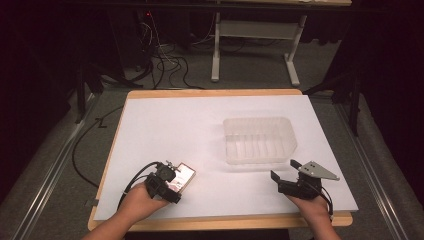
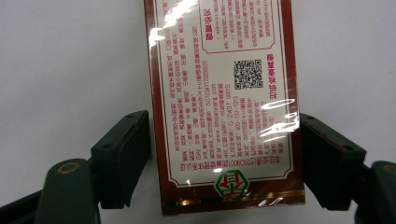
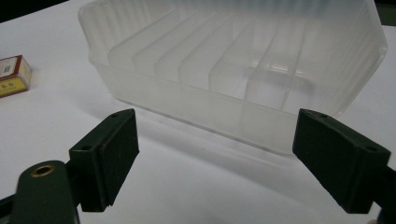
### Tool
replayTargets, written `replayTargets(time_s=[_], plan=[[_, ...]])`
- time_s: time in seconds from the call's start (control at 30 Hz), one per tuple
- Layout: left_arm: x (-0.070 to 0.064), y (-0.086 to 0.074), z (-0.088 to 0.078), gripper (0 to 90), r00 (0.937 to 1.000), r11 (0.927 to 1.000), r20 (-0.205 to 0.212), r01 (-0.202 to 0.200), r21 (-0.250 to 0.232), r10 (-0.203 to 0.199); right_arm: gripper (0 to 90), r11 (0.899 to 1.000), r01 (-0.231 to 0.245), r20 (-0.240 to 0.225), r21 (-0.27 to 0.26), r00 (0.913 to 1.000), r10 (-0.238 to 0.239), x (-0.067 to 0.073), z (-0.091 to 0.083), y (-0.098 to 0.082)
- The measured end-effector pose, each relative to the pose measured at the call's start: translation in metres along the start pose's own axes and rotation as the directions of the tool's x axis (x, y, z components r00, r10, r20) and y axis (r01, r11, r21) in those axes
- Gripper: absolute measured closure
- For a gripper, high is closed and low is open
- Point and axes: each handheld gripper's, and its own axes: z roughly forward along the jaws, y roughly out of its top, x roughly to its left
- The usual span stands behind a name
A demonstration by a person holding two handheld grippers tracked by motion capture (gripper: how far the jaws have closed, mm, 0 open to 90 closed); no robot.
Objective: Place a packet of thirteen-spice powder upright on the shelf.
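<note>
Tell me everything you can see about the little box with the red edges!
The little box is flat and rectangular, with a dark red border, a white panel of tiny red print, a QR code and a green-and-red emblem near one end. Shiny glare suggests a clear film wrap. It lies flat on the white table cover, near the front left, between the open jaws of the left hand-held gripper. Whether the jaws touch its sides is unclear.

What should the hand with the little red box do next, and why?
Probably close the left gripper on the red box. Its jaws stand open on either side of the box, which lies flat on the white table, so a squeeze would likely grip it. The clear bin looks empty, and the right gripper is open.
</note>
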Motion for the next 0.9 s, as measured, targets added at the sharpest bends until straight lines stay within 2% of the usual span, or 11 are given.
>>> replayTargets(time_s=[0.17,0.23,0.27,0.3,0.4,0.47,0.6,0.9], plan=[[-0.002,0.005,0.004,23.9,0.9997,0.9984,-0.008,-0.021,0.052,0.021,14.9,1.0,0.0,-0.003,0.001,1.0,0.0,0.0,0.001,0.0],[-0.003,0.008,0.006,23.8,0.9997,0.9955,-0.013,-0.022,0.093,0.023,14.9,1.0,-0.001,-0.004,0.005,1.0,0.001,0.0,0.001,0.0],[-0.003,0.008,0.006,23.7,0.9997,0.9955,-0.013,-0.022,0.093,0.023,14.9,1.0,-0.002,-0.004,0.006,1.0,0.002,0.0,0.001,0.0],[-0.004,0.01,0.007,23.4,0.999,0.9925,-0.017,-0.039,0.116,0.042,14.9,1.0,-0.002,-0.005,0.006,1.0,0.002,0.0,0.001,0.0],[-0.006,0.013,0.009,23.5,0.9993,0.9914,-0.021,-0.029,0.128,0.032,14.9,1.0,-0.003,-0.005,0.007,1.0,0.003,0.0,0.002,0.0],[-0.006,0.015,0.011,23.6,0.9989,0.9872,-0.026,-0.034,0.156,0.039,15.0,1.0,-0.003,-0.006,0.007,1.0,0.003,0.0,0.002,0.0],[-0.007,0.017,0.011,28.2,0.9983,0.9841,-0.031,-0.043,0.172,0.049,15.0,1.0,-0.002,-0.006,0.005,1.0,0.002,0.0,0.001,0.0],[-0.005,0.016,0.008,31.6,0.9977,0.9869,-0.045,-0.043,0.155,0.05,15.1,1.0,-0.009,-0.004,0.006,0.9999,0.009,-0.001,0.001,-0.001]])
